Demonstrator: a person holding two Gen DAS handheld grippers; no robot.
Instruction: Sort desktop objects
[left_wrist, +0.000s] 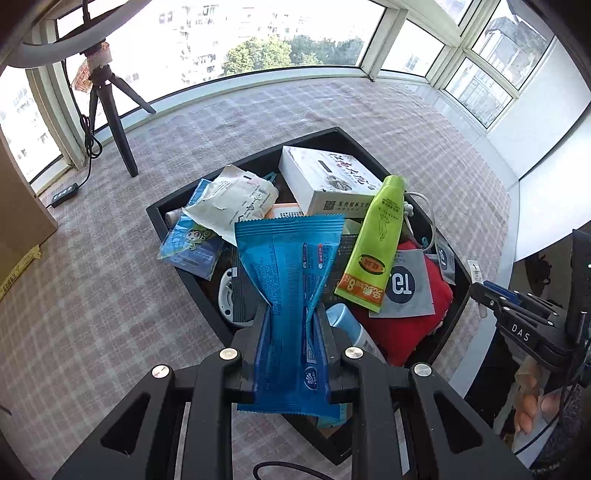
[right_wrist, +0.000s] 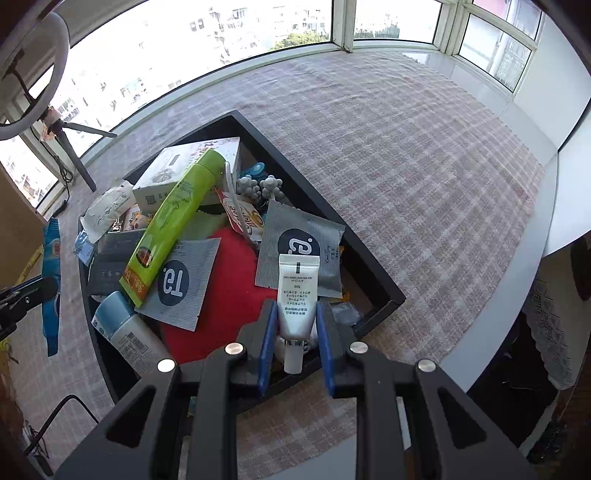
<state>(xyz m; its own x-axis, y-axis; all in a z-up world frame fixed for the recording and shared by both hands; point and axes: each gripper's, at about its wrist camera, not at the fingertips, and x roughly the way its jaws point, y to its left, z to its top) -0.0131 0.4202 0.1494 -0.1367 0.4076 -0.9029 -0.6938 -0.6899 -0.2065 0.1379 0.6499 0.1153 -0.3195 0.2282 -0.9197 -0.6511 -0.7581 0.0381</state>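
My left gripper (left_wrist: 290, 317) is shut on a blue foil packet (left_wrist: 291, 273) and holds it above the black tray (left_wrist: 207, 291). The packet also shows at the left edge of the right wrist view (right_wrist: 51, 280). My right gripper (right_wrist: 295, 314) is shut on a small white tube (right_wrist: 297, 295), held over the near right corner of the tray (right_wrist: 380, 284). The tray holds a green tube (right_wrist: 170, 221), a white box (left_wrist: 325, 181), grey "T3" sachets (right_wrist: 184, 280), a red cloth (right_wrist: 229, 295) and a white bottle (right_wrist: 129, 332).
The tray stands on a checked tablecloth (right_wrist: 406, 166) on a round table by the windows. A black tripod (left_wrist: 114, 122) with a ring light stands at the far left, a cardboard box (left_wrist: 18, 221) beside it. My right gripper shows at the right in the left wrist view (left_wrist: 517, 314).
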